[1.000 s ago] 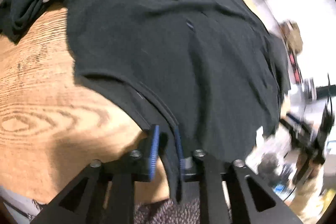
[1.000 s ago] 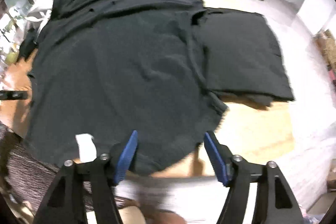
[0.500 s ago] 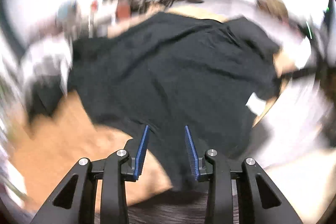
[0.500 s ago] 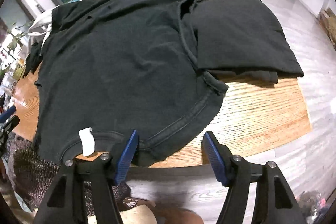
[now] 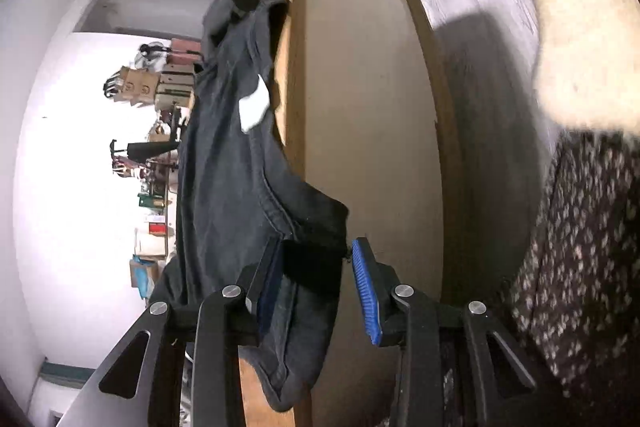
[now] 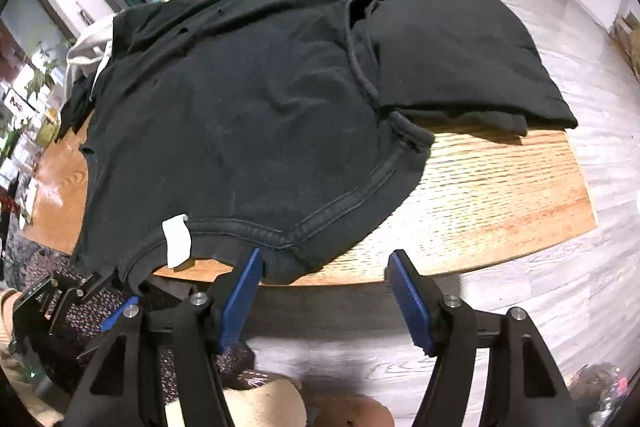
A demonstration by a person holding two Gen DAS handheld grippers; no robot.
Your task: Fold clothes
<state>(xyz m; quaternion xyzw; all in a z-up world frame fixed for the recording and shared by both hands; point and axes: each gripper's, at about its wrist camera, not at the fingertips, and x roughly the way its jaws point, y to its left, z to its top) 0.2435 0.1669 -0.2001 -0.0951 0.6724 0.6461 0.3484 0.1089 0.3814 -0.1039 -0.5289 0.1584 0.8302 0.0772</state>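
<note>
Two black garments: one shirt [image 6: 240, 123] spread, one folded shirt [image 6: 452, 51].

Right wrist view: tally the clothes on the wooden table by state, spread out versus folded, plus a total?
Spread-out black T-shirt with white neck tag: 1
Folded black garments in the stack at the right side of the wooden table: cannot tell; stack counted as 1
White garment partly hidden at the far left: 1
Total: 3
</note>
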